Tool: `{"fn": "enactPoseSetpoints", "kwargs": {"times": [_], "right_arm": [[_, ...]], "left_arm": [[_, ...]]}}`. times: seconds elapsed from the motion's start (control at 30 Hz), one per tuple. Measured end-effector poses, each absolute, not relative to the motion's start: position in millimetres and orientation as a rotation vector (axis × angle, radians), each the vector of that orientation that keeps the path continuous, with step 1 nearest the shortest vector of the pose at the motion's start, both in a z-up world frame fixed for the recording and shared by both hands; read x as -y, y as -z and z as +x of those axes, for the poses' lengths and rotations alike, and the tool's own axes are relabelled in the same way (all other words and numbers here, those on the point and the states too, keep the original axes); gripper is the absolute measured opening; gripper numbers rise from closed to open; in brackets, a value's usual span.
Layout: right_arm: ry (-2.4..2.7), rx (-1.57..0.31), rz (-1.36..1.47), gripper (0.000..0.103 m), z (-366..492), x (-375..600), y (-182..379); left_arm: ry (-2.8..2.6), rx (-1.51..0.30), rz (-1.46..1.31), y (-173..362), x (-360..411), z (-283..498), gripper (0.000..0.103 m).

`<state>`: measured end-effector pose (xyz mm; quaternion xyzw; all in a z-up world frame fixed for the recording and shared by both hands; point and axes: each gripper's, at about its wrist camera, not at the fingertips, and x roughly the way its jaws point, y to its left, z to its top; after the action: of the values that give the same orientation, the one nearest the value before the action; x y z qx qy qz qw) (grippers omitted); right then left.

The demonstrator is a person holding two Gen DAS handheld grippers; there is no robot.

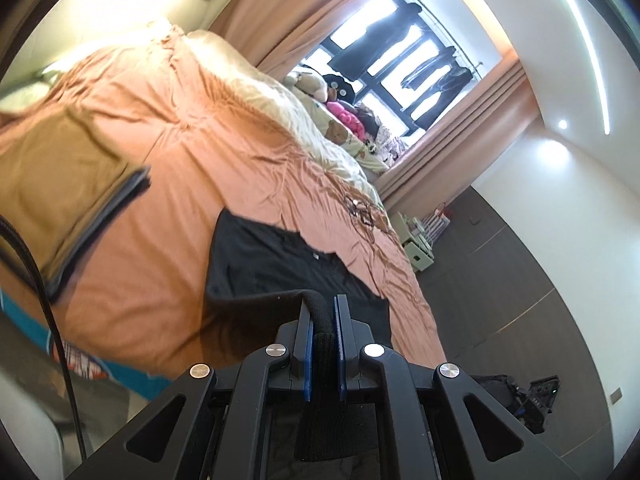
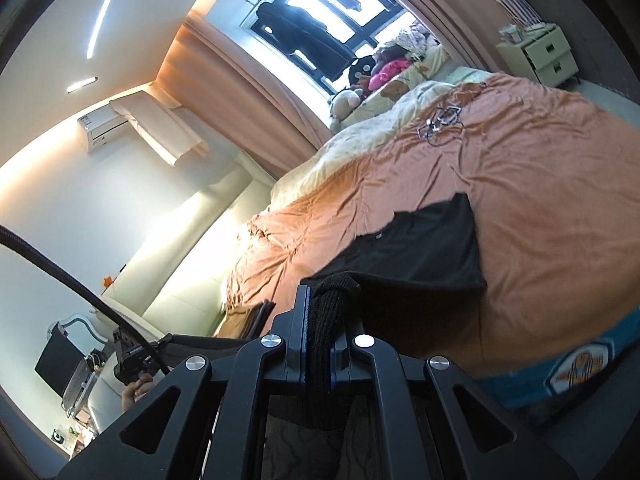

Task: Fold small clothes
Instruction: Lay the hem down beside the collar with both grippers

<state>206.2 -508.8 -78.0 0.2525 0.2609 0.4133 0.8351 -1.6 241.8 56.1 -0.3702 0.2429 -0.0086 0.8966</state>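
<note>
The left gripper (image 1: 323, 312) is clamped on a ribbed edge of the black garment (image 1: 276, 260), which spreads ahead of it over the orange bedspread (image 1: 208, 128). Far to its left lies a folded tan stack (image 1: 60, 192). The right gripper (image 2: 320, 308) pinches another bunched edge of the same garment (image 2: 420, 248), whose body lies ahead and to its right on the bedspread (image 2: 540, 168).

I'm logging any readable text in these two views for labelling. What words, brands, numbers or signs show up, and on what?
None can be read.
Teal cloth at the bed's edge: an orange and white emblem, too blurred to read.
Same teal cloth in the left wrist view: red and white print, blurred.
Air conditioner: small label, too small to read.
Black garment: small tag, illegible.
</note>
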Motion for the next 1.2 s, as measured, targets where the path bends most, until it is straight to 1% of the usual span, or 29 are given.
{"fn": "enactPoseSetpoints", "kwargs": {"times": [0.23, 0.4, 0.67, 0.97, 1.2], "right_arm": [[-0.862, -0.559, 0.485, 0.004, 271, 475, 52], [-0.852, -0.568, 0.449, 0.004, 312, 449, 35], [-0.836, -0.609, 0.42, 0.004, 364, 410, 25], [-0.81, -0.673, 0.407, 0.004, 425, 380, 31], [-0.774, -0.75, 0.393, 0.004, 474, 351, 54]], "left_arm": [[-0.013, -0.532, -0.686, -78, -250, 68, 0.009], [-0.036, -0.561, -0.664, -77, -262, 112, 0.009], [-0.075, -0.608, -0.637, -72, -274, 167, 0.009], [-0.123, -0.692, -0.628, -38, -293, 235, 0.009], [-0.163, -0.773, -0.618, 8, -305, 290, 0.009]]}}
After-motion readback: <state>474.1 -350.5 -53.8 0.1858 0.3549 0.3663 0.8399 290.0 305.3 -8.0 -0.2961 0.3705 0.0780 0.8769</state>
